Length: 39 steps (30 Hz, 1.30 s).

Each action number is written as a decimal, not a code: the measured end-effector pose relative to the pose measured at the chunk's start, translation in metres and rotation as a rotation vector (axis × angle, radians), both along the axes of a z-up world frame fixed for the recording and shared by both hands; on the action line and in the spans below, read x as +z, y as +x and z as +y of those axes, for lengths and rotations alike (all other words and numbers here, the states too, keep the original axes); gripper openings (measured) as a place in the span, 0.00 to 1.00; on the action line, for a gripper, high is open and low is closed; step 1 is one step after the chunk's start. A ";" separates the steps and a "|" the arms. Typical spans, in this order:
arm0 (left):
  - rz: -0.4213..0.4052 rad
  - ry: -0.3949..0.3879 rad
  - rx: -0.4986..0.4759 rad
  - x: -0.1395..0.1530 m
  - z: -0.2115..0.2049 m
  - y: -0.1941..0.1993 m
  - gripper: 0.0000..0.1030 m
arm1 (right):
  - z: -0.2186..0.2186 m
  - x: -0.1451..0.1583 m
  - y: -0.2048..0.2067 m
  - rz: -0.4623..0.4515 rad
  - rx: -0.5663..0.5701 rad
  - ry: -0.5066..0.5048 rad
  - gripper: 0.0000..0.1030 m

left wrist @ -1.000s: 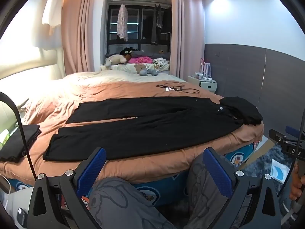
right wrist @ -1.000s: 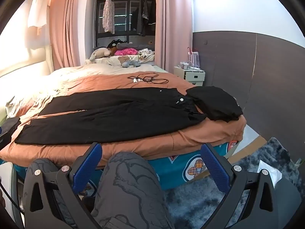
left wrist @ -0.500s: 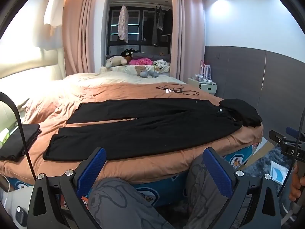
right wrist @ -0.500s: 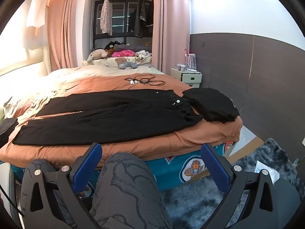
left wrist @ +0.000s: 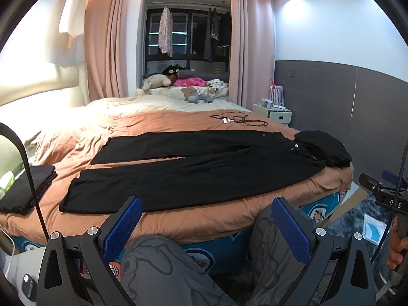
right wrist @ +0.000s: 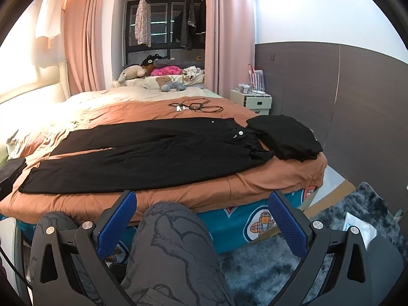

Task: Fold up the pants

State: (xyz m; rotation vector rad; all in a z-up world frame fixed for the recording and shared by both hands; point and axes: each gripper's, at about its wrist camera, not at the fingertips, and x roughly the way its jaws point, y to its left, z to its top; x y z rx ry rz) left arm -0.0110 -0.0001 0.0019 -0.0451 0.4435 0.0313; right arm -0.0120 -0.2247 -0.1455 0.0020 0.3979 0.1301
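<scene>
Black pants (left wrist: 193,168) lie spread flat across the orange bed cover, legs to the left and waist with a white button to the right; they also show in the right wrist view (right wrist: 142,158). My left gripper (left wrist: 206,211) is open and empty, held in front of the bed above the person's knees. My right gripper (right wrist: 201,206) is open and empty, likewise short of the bed's near edge. Neither touches the pants.
A folded black garment (left wrist: 323,148) lies by the pants' waist near the bed's right edge (right wrist: 285,137). Another folded dark stack (left wrist: 25,191) sits at the bed's left. Cables (left wrist: 237,119) lie further back. A nightstand (right wrist: 252,99) and grey rug (right wrist: 331,229) are to the right.
Both views have tilted slightly upward and shifted a little; the pants and both open grippers are otherwise unchanged.
</scene>
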 end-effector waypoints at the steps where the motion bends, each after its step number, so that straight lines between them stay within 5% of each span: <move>1: -0.001 -0.001 0.001 0.000 0.000 -0.001 1.00 | 0.000 -0.001 0.000 0.003 0.001 0.002 1.00; 39: -0.027 0.010 0.011 0.001 -0.003 -0.013 1.00 | 0.003 -0.006 -0.010 -0.014 0.011 0.006 1.00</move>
